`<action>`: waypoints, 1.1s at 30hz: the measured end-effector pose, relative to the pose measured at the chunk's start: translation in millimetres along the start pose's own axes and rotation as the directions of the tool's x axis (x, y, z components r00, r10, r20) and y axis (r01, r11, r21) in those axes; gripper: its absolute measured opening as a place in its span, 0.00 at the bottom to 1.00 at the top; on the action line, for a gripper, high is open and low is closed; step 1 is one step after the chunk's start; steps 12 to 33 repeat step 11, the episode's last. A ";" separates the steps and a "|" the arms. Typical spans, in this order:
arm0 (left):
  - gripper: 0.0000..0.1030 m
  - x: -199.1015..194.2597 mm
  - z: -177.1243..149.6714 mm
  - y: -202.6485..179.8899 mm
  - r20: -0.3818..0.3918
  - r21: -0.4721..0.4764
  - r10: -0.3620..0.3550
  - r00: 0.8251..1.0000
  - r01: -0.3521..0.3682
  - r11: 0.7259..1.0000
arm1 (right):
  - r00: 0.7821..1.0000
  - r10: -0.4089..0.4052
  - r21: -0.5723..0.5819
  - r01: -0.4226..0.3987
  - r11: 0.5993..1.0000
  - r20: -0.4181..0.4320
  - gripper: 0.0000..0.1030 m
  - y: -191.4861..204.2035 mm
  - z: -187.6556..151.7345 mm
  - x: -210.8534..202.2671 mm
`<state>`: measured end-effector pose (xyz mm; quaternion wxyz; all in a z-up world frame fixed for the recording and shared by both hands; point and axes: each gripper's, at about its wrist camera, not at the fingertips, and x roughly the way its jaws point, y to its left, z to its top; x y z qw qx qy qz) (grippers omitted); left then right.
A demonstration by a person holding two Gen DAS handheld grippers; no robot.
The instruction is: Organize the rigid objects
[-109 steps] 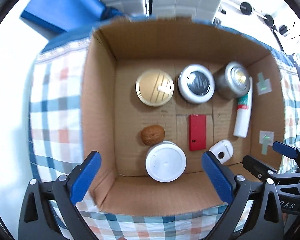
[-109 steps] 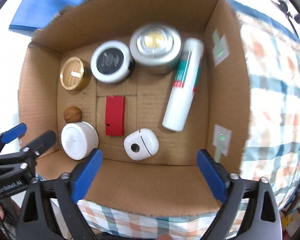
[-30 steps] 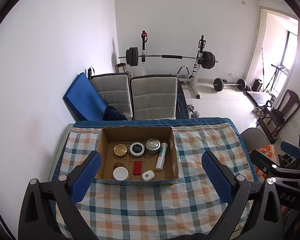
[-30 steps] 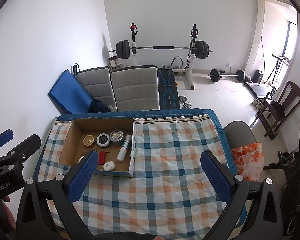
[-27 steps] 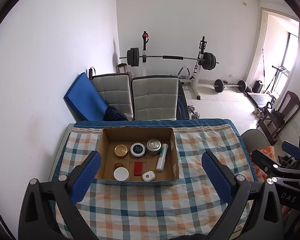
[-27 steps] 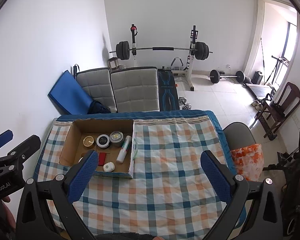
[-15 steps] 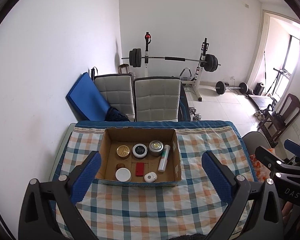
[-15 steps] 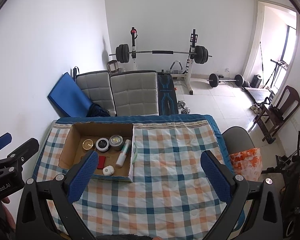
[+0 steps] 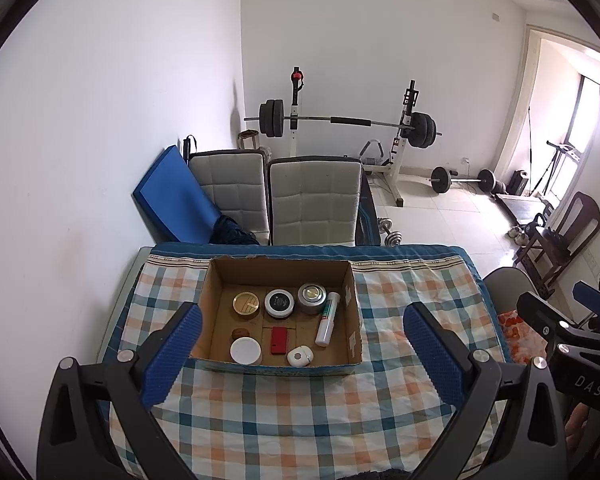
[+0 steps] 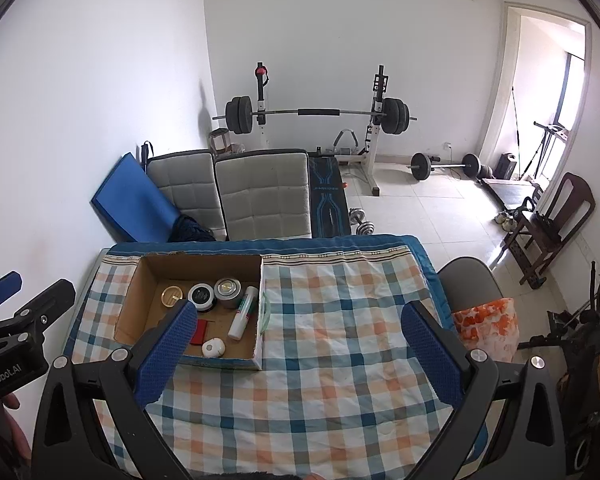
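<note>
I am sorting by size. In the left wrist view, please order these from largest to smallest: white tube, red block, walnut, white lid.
1. white tube, longest
2. white lid
3. red block, close to the lid, unsure
4. walnut, smallest

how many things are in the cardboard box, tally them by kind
Inside the cardboard box:
Round lidded containers: 4 (gold lid, black top, silver tin, white lid)
White tube: 1
Red flat case: 1
Small white case: 1
Brown nut-like object: 1
Total: 8
</note>
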<state>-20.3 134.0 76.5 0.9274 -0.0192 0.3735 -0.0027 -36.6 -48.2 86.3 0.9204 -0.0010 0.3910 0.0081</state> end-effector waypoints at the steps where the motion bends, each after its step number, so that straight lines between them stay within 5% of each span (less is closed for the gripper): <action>1: 1.00 0.1 -0.1 0.0 -0.001 -0.001 0.000 1.000 0.000 1.000 | 1.000 -0.001 0.000 0.001 1.000 0.000 1.00 -0.2 -0.2 -0.2; 33: 1.00 -4.4 -2.3 -3.4 0.016 0.001 0.001 1.000 -0.001 1.000 | 1.000 -0.002 0.003 0.002 1.000 0.000 1.00 -1.2 -3.8 -0.4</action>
